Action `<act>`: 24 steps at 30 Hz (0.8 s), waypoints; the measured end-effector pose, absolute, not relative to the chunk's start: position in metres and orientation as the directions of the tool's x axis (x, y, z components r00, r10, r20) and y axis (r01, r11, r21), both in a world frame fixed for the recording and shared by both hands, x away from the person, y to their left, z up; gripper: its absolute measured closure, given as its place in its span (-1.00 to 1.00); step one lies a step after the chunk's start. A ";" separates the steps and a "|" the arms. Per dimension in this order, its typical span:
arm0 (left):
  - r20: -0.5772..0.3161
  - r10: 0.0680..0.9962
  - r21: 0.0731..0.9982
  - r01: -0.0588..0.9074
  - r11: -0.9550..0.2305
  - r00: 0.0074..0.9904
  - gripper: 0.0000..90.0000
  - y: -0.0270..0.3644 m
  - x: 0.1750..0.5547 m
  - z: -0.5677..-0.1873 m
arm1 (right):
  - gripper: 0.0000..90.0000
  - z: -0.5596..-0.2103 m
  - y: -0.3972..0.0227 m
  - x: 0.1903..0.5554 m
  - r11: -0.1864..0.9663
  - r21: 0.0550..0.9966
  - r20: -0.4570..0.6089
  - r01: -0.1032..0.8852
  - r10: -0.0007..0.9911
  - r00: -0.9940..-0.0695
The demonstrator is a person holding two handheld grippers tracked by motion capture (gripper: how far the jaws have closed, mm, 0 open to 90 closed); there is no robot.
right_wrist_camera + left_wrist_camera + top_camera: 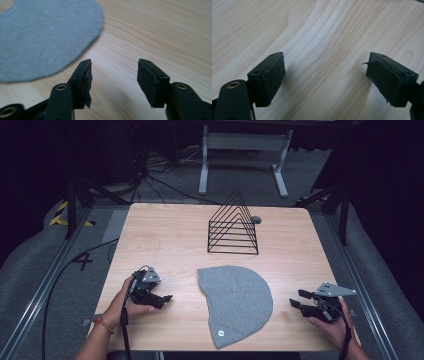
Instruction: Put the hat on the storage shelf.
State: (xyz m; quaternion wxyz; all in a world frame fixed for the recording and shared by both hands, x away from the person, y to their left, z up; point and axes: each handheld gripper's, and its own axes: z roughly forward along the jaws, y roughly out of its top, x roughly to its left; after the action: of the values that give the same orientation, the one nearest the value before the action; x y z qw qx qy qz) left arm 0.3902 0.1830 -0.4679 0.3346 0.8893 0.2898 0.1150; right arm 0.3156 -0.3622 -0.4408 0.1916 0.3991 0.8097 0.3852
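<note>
A grey knit beanie (235, 304) lies flat on the wooden table (165, 240), with a small round tag near its front edge. My left gripper (166, 299) rests low at the table's left, a short way left of the beanie, open with bare wood between its pads (273, 80). My right gripper (296, 299) sits at the table's right, pointing toward the beanie's rounded edge and apart from it. It is open too, and in the right gripper view the beanie (42, 35) lies ahead and to the left of the right gripper (113, 75).
A black wire rack (233, 226) of triangular dividers stands at the back of the table, beyond the beanie. A small grey round cap (256, 220) sits behind it. Cables and a white stand lie on the floor past the far edge.
</note>
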 end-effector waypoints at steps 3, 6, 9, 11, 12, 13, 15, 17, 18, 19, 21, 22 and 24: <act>-0.006 0.581 0.706 0.415 -0.574 0.814 -0.40 0.171 0.397 -0.457 | 0.18 -0.434 -0.330 0.310 0.447 0.775 -0.024 0.447 0.728 -0.686; 0.009 0.577 0.721 0.395 -0.569 0.817 -0.37 0.159 0.404 -0.449 | 0.26 -0.432 -0.314 0.307 0.452 0.781 -0.006 0.431 0.696 -0.718; 0.032 0.545 0.724 0.356 -0.590 0.838 -0.28 0.134 0.414 -0.441 | 0.36 -0.431 -0.278 0.301 0.499 0.779 0.000 0.379 0.606 -0.796; 0.036 0.537 0.725 0.348 -0.595 0.843 -0.28 0.127 0.417 -0.440 | 0.39 -0.432 -0.269 0.299 0.513 0.777 0.003 0.364 0.576 -0.818; 0.057 0.521 0.724 0.324 -0.609 0.852 -0.27 0.117 0.421 -0.438 | 0.42 -0.433 -0.262 0.297 0.524 0.772 0.010 0.359 0.555 -0.832; 0.068 0.507 0.722 0.308 -0.619 0.859 -0.20 0.107 0.426 -0.438 | 0.49 -0.437 -0.250 0.294 0.545 0.769 0.013 0.335 0.509 -0.861; 0.078 0.493 0.717 0.295 -0.631 0.866 -0.18 0.099 0.431 -0.437 | 0.52 -0.439 -0.247 0.292 0.555 0.764 0.013 0.328 0.496 -0.868; 0.078 0.475 0.715 0.283 -0.639 0.876 -0.15 0.083 0.438 -0.437 | 0.57 -0.446 -0.240 0.290 0.574 0.756 0.018 0.313 0.461 -0.887; 0.073 0.465 0.724 0.274 -0.634 0.882 -0.12 0.077 0.441 -0.436 | 0.57 -0.448 -0.238 0.289 0.580 0.753 0.014 0.312 0.460 -0.888; 0.068 0.458 0.729 0.270 -0.629 0.886 -0.10 0.072 0.442 -0.436 | 0.58 -0.449 -0.237 0.289 0.584 0.753 0.012 0.305 0.451 -0.892; 0.082 0.437 0.723 0.249 -0.645 0.896 -0.07 0.060 0.444 -0.438 | 0.58 -0.452 -0.235 0.287 0.589 0.748 0.014 0.305 0.445 -0.895; 0.092 0.425 0.711 0.240 -0.661 0.900 -0.04 0.055 0.445 -0.441 | 0.59 -0.453 -0.235 0.287 0.594 0.746 0.013 0.302 0.439 -0.898; 0.094 0.410 0.698 0.233 -0.677 0.907 -0.01 0.047 0.446 -0.446 | 0.59 -0.456 -0.233 0.287 0.607 0.735 0.010 0.303 0.437 -0.899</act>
State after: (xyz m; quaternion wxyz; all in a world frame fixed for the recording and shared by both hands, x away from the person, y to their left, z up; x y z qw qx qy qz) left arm 0.4460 0.0475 -0.4458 0.3608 0.9075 0.1772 0.1222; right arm 0.2865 -0.2331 -0.4563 0.0856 0.2073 0.8923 0.3919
